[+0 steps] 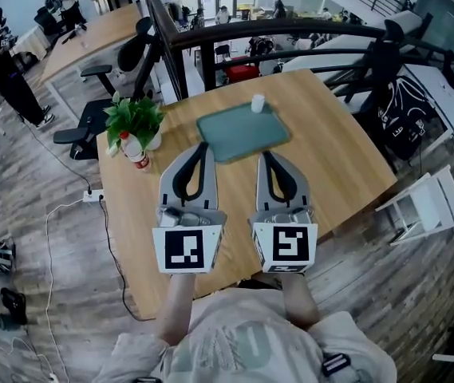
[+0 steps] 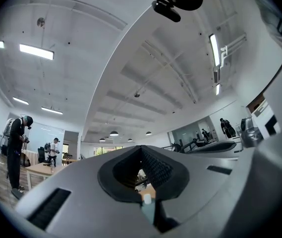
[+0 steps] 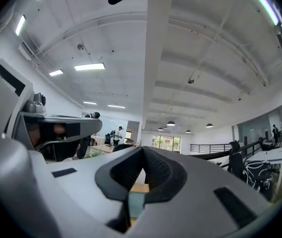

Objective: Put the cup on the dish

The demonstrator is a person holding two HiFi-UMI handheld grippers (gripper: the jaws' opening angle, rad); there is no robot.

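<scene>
A small white cup (image 1: 258,103) stands upright at the far edge of a flat green dish (image 1: 242,136) in the middle of the wooden table (image 1: 338,158); whether it rests on the dish or just behind it I cannot tell. My left gripper (image 1: 203,145) and right gripper (image 1: 265,155) are side by side on the near side of the dish, tips pointing at it, both shut with nothing held. Through the left gripper (image 2: 141,148) I see the cup (image 2: 146,198) above the dish (image 2: 148,213). Through the right gripper (image 3: 143,150) only the dish (image 3: 136,203) shows.
A potted plant (image 1: 135,120) and a red-labelled bottle (image 1: 136,152) stand at the table's left edge. Office chairs (image 1: 99,118) sit to the left, a black railing (image 1: 290,34) runs behind, and a white folding chair (image 1: 418,207) is at the right. A power strip (image 1: 92,195) lies on the floor.
</scene>
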